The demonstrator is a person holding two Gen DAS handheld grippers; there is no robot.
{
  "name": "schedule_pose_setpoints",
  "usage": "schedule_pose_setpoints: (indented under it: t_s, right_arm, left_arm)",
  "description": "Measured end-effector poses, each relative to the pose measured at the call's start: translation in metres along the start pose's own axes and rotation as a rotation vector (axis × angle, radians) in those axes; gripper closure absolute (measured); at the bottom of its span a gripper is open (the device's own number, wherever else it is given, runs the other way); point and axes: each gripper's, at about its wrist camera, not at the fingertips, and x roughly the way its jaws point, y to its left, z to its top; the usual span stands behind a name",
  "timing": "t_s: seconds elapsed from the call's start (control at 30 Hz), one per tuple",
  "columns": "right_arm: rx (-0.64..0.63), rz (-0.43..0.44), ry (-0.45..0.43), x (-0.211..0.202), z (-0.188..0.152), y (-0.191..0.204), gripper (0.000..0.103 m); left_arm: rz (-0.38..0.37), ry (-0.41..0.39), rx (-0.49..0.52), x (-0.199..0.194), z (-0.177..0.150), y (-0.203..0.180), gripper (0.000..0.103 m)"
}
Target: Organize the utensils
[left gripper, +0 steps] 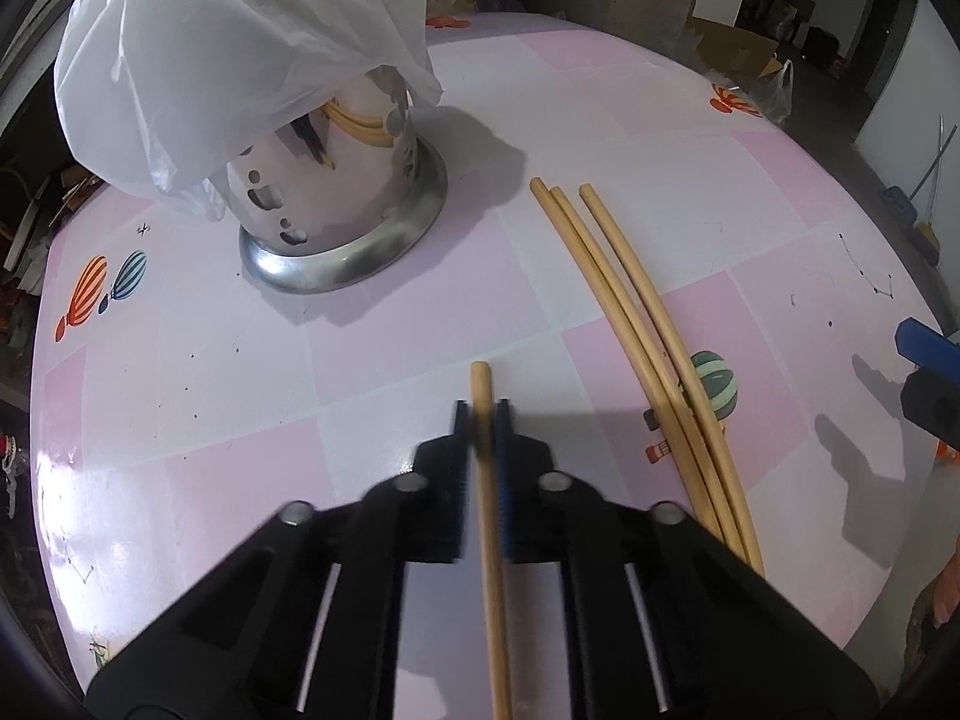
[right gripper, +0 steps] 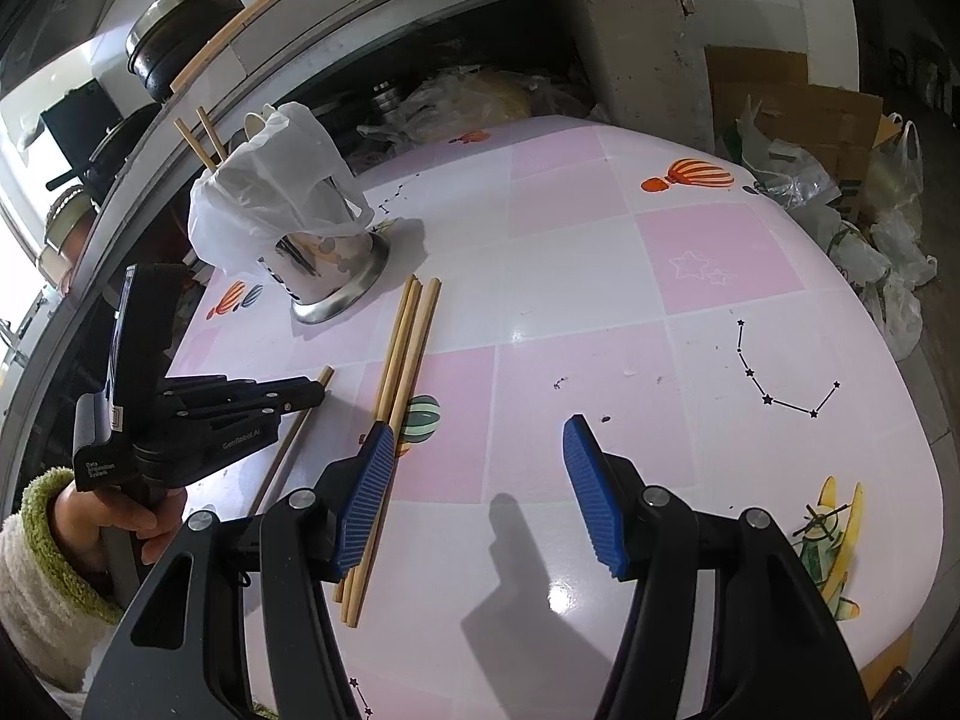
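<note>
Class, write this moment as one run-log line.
left tongs: shut on single chopstick | right tongs: open, empty | three chopsticks: on table | holder: bag-covered

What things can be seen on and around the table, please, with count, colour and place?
held chopstick: one, tan, between the left jaws
loose chopsticks: three, tan, together on the table
holder: one, silver, far left of table, two chopsticks inside
plastic bag: one, white, draped over the holder
table: one, pink and white squares
left hand-held gripper: black, shut on the held chopstick
right hand-held gripper: black, blue pads, open
</note>
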Motion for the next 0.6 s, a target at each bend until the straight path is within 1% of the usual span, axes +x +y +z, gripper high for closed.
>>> schedule_pose_setpoints:
  t_s: [0.13, 0.27, 0.43, 0.47, 0.6]
  right_arm:
    - [0.002, -0.004, -0.002, -0.001, 0.000, -0.002, 0.046]
    - [0.008, -0.007, -0.005, -0.003, 0.000, -0.003, 0.046]
    - [0.002, -0.012, -0.010, -0.005, 0.001, -0.001, 0.046]
    - [-0.001, -0.012, -0.011, -0.006, 0.001, 0.000, 0.046]
    - [-0.006, -0.007, -0.016, -0.008, 0.002, 0.005, 0.046]
  left_arm:
    - [-0.005, -0.009, -0.013, 0.000, 0.000, 0.000, 0.098]
    - [-0.023, -0.046, -0.025, -0.014, 0.000, 0.002, 0.098]
    - [-0.068, -0.146, -0.051, -0.059, 0.000, 0.013, 0.098]
    - [-0.082, -0.177, -0.060, -0.073, -0.002, 0.017, 0.098]
    - [-0.100, -0.267, -0.076, -0.113, -0.009, 0.033, 0.098]
